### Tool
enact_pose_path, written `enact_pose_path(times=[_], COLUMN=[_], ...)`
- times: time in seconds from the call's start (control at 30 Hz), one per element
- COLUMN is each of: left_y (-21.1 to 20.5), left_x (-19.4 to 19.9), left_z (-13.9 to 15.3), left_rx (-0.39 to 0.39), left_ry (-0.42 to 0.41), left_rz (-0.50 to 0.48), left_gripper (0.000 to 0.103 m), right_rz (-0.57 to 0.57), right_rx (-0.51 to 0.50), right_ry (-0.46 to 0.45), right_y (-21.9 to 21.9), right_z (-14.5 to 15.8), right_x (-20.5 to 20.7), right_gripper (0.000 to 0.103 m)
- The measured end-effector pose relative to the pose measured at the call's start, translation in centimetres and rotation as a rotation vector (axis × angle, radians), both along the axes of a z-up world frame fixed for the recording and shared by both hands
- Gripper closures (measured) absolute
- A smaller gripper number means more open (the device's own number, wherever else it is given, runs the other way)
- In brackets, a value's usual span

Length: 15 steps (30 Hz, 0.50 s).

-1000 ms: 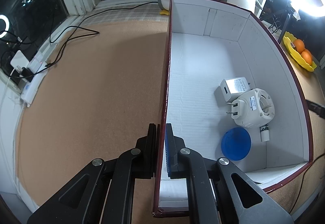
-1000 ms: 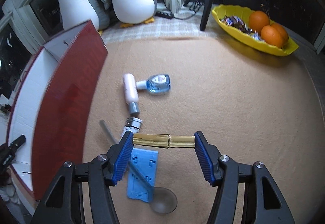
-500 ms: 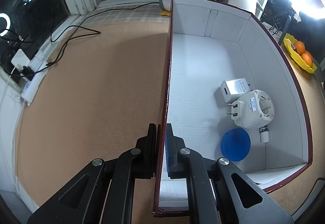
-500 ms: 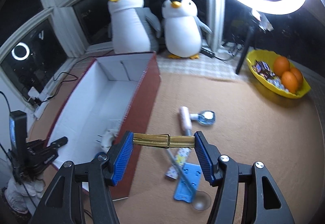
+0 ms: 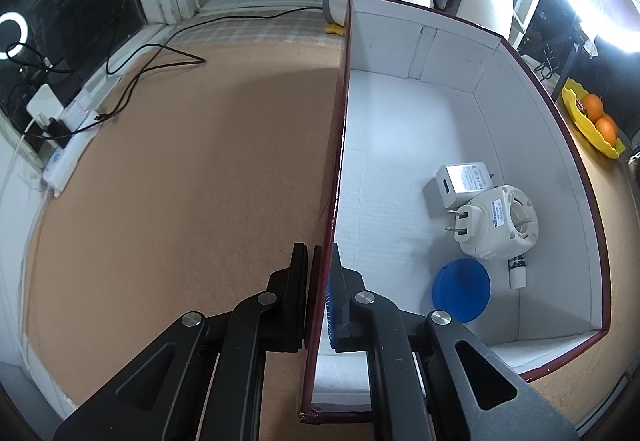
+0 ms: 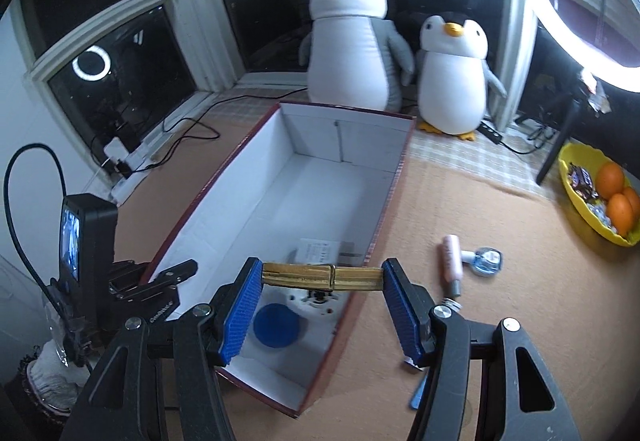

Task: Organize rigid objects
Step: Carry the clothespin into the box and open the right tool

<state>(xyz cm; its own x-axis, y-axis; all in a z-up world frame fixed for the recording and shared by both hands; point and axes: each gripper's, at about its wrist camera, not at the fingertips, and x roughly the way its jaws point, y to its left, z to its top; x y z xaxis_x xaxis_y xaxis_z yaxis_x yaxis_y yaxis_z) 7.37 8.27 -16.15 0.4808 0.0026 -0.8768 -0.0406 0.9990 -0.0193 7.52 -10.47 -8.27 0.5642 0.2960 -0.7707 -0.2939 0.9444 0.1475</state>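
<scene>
The wooden clothespin (image 6: 322, 278) sits crosswise between my right gripper (image 6: 322, 305) jaws, clamped end to end by the blue pads, and it hangs over the near part of the open box (image 6: 400, 177), above the things already lying there. My left gripper (image 5: 320, 297) has its jaws together on the box's near side wall, one finger outside and one inside, which should keep the box from sliding on the desk (image 6: 500, 233). To do this step well, I judge I should bring the clothespin lower into the box before letting go, so it does not bounce off the round white plug adapter (image 5: 498, 223) or the blue disc (image 5: 461, 290). An empty patch of white floor toward the far end looks the better landing spot. I should part the right jaws only when the pin is close to the floor, and hold the wall firmly throughout. The pink tube (image 6: 452, 261) and the small blue-capped bottle (image 6: 486, 260) wait outside on the desk.
</scene>
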Motion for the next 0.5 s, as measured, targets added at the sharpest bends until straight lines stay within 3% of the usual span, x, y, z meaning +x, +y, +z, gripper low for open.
enact_pose_path(times=[0.5], left_y=[-0.1], left_x=[0.0], left_z=[0.0], left_rx=[-0.007], left_ry=[0.000], left_rz=[-0.002], left_gripper=[0.096], right_rz=[0.087], right_rx=[0.025], right_ry=[0.041], right_y=[4.0], right_z=[-1.6], right_x=[1.4], right_gripper=[0.046])
